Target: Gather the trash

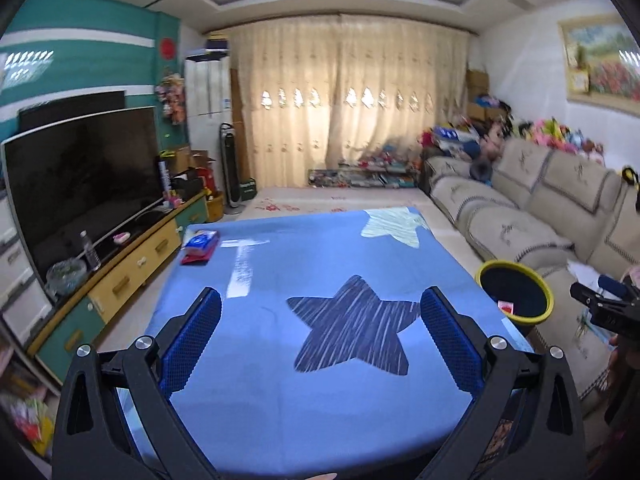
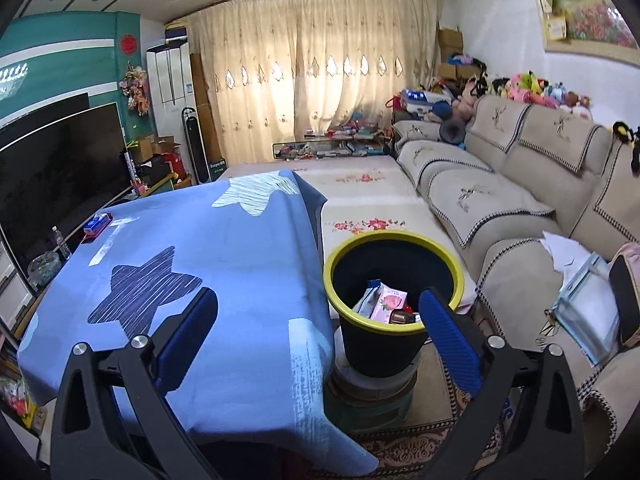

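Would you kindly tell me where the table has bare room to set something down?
Most of the blue cloth is free, from the dark star to the pale star. Only the far left corner is taken, by packets. The bin holds wrappers.

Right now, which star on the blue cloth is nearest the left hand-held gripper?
The dark navy star: it lies between the open left hand-held gripper fingers. The pale star sits at the cloth's far edge.
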A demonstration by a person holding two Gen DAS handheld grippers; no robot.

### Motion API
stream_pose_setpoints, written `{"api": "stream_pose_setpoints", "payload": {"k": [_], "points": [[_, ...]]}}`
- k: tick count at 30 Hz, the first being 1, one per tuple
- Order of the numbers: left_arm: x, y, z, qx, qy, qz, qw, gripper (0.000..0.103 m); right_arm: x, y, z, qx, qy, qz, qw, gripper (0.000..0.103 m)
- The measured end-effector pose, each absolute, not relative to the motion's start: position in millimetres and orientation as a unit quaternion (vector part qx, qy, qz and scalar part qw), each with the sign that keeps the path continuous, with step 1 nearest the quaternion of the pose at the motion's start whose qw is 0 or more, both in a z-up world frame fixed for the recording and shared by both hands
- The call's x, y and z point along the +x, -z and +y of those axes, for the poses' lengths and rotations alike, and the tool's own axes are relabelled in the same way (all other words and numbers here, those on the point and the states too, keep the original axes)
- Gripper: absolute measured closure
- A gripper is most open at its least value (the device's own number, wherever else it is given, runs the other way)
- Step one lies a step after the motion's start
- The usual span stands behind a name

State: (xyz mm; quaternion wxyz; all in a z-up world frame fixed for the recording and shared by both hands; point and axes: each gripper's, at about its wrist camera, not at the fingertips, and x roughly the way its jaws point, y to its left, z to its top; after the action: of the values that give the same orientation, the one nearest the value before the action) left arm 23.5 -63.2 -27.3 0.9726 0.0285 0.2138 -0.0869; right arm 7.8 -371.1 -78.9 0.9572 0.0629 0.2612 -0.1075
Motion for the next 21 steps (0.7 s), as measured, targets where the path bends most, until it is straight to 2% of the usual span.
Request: {"api": "stream_pose_setpoints", "payload": {"k": [5,21], "points": [[1.8,31.1,-34.0,0.014,0.057,0.211,0.976,0.005,0.0,74.7,-361.4,0.055,0.108,0.256,0.959,0.007],[34.0,47.6,-44.6,-0.004,0.047,0.239,0.97,0.005,11.7,85.9,-349.2,0.046,0.093,0.267,0.958,0.007]]}}
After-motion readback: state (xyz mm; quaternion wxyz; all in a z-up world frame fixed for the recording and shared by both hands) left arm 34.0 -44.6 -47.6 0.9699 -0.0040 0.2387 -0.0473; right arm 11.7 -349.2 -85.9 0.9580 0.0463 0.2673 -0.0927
